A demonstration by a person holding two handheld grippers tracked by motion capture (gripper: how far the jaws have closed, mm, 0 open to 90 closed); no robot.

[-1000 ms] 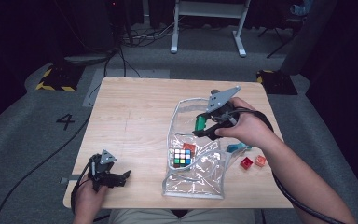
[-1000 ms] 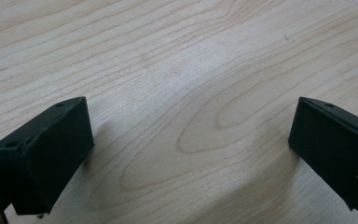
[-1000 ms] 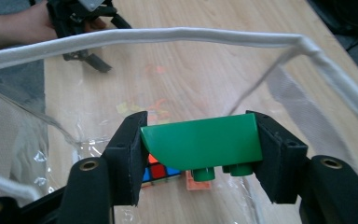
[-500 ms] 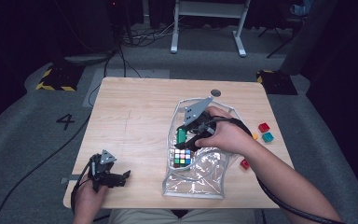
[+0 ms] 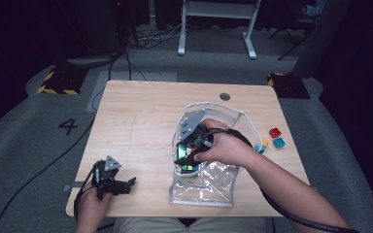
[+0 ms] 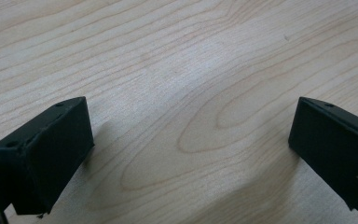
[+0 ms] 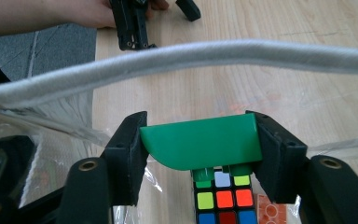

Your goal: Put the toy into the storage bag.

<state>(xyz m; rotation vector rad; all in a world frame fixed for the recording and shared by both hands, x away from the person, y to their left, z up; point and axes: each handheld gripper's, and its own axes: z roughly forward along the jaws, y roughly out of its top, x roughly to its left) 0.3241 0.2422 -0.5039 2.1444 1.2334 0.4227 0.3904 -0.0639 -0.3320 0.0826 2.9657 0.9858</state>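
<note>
right tool [image 7: 200, 147] clamps green piece [image 7: 203, 140] in clear bag [image 5: 209, 187] | puzzle cube [image 7: 223, 198] below | left tool [image 6: 186, 149] apart

Puzzle cube [image 7: 223, 198], partly hidden behind the green piece [image 7: 200, 142].

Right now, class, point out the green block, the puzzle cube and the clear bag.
green block [image 7: 200, 142], right gripper view, middle of its flat face
puzzle cube [image 7: 223, 199], right gripper view, orange centre tile
clear bag [image 5: 209, 191], high view, bare lower panel

The green block [image 7: 200, 142], flat-sided with one rounded edge, sits level between the right gripper's [image 7: 200, 149] jaws, inside the clear pouch [image 5: 204, 189], directly over (perhaps touching) the puzzle cube [image 7: 223, 198].
</note>
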